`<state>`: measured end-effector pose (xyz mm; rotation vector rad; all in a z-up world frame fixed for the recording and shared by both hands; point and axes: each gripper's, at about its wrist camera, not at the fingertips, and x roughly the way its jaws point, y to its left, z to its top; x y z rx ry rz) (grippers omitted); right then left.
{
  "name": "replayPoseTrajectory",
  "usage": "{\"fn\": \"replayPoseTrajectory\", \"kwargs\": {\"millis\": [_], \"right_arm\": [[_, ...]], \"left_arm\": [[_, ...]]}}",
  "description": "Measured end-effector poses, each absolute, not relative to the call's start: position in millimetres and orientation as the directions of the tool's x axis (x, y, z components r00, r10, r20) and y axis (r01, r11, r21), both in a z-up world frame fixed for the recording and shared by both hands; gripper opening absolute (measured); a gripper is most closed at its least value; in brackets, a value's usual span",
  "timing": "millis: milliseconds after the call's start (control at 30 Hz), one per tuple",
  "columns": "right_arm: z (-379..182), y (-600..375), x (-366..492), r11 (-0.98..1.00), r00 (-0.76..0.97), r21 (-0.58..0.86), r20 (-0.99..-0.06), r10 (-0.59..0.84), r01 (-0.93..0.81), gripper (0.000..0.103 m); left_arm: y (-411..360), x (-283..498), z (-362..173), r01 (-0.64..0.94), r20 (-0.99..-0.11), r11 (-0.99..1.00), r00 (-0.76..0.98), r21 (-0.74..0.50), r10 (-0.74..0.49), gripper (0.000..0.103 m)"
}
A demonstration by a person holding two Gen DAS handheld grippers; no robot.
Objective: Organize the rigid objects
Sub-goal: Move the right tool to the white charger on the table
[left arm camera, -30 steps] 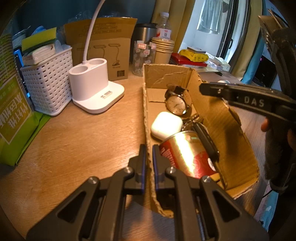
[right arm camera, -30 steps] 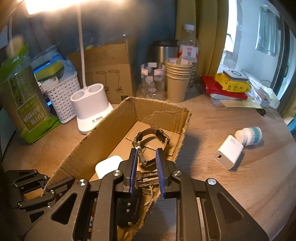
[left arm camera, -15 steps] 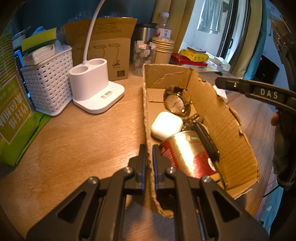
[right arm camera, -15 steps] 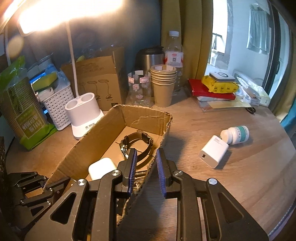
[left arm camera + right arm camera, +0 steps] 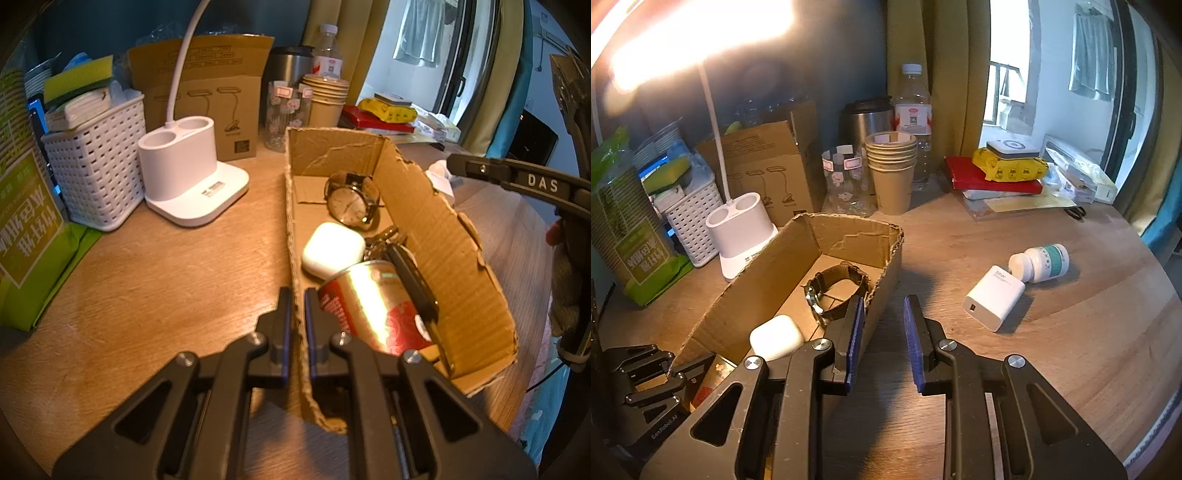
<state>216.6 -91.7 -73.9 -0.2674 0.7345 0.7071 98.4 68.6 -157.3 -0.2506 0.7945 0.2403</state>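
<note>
The long open brown cardboard box [image 5: 436, 236] lies on the wooden tabletop [image 5: 155, 280] and holds a round-faced wristwatch with a dark strap [image 5: 351, 201] at its far end, then a white rounded earbud case [image 5: 334, 249], a bunch of keys with a black fob [image 5: 410, 273] against the right wall, and nearest the camera a shiny red-labelled metal can [image 5: 373, 314] on its side. The left gripper [image 5: 298, 328] is clenched on the box's near left wall, one finger outside and one inside. The right gripper [image 5: 882, 339] hangs with its jaws released and nothing between them, just outside the box's right wall, above bare wood. Well to its right lie a white rectangular charger block [image 5: 993, 297] and a small white pill bottle with a teal label [image 5: 1039, 263], touching each other, with open table around them up to the curved edge. Left of the box stand a white desk-lamp base with two cup holes [image 5: 184, 173] and a white woven plastic basket [image 5: 96, 162]; behind it are a stack of tan paper cups [image 5: 892, 170], a clear glass jar [image 5: 846, 181] and a clear plastic water bottle [image 5: 913, 118].
</note>
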Motion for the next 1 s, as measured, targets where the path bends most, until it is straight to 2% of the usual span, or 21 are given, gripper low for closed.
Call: {"fn": "replayPoseTrajectory", "kwargs": {"millis": [567, 600, 633, 667, 1000], "right_arm": [[-78, -114, 231, 0.783, 0.557, 0.016, -0.694, 0.457, -0.622, 0.025], [-79, -116, 233, 0.787, 0.559, 0.015, -0.695, 0.452, -0.617, 0.029], [-80, -117, 234, 0.79, 0.561, 0.016, -0.695, 0.45, -0.613, 0.04], [-81, -118, 235, 0.792, 0.562, 0.018, -0.695, 0.449, -0.611, 0.043], [-97, -127, 252, 0.817, 0.566, 0.017, -0.713, 0.414, -0.576, 0.043]], "left_arm": [[69, 99, -157, -0.305, -0.727, 0.944, 0.676, -0.13, 0.118, 0.009], [69, 98, -157, -0.305, -0.727, 0.943, 0.677, -0.131, 0.118, 0.009], [69, 98, -157, -0.305, -0.727, 0.944, 0.676, -0.13, 0.118, 0.009], [69, 98, -157, -0.305, -0.727, 0.943, 0.676, -0.131, 0.118, 0.009], [68, 99, -157, -0.304, -0.727, 0.944, 0.677, -0.13, 0.118, 0.009]]}}
